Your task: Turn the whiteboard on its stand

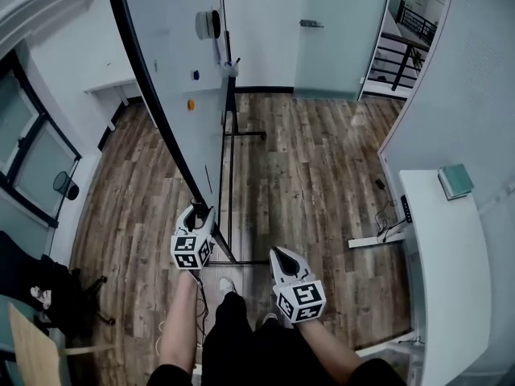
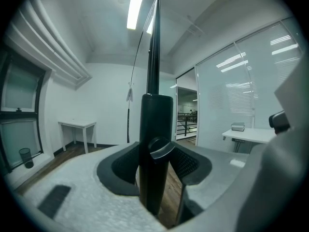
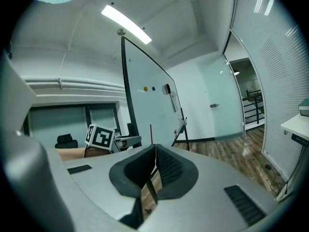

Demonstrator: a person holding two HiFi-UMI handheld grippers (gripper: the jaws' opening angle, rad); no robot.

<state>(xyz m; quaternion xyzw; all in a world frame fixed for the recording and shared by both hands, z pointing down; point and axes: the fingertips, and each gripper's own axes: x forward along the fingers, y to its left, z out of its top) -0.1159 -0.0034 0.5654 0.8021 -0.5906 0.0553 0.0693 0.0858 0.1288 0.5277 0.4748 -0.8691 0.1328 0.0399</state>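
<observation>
The whiteboard (image 1: 173, 63) stands tilted on its black wheeled stand (image 1: 229, 175), and its black frame edge runs down towards me. My left gripper (image 1: 199, 209) is at the board's near lower corner. In the left gripper view the black frame bar (image 2: 155, 129) fills the gap between the pads, and the left gripper (image 2: 157, 163) is shut on it. My right gripper (image 1: 276, 252) hangs lower and to the right, apart from the board, with its jaws together on nothing. From the right gripper view the whiteboard (image 3: 149, 100) rises behind the right gripper (image 3: 154, 166), and the left gripper's marker cube (image 3: 100, 136) shows at its edge.
An eraser (image 1: 208, 24) and small magnets (image 1: 191, 103) stick to the board. A white desk (image 1: 451, 272) with a box (image 1: 455, 180) runs along the right wall. A dark chair (image 1: 40, 288) and a bin (image 1: 66, 185) are at the left. Wooden floor lies beyond the stand.
</observation>
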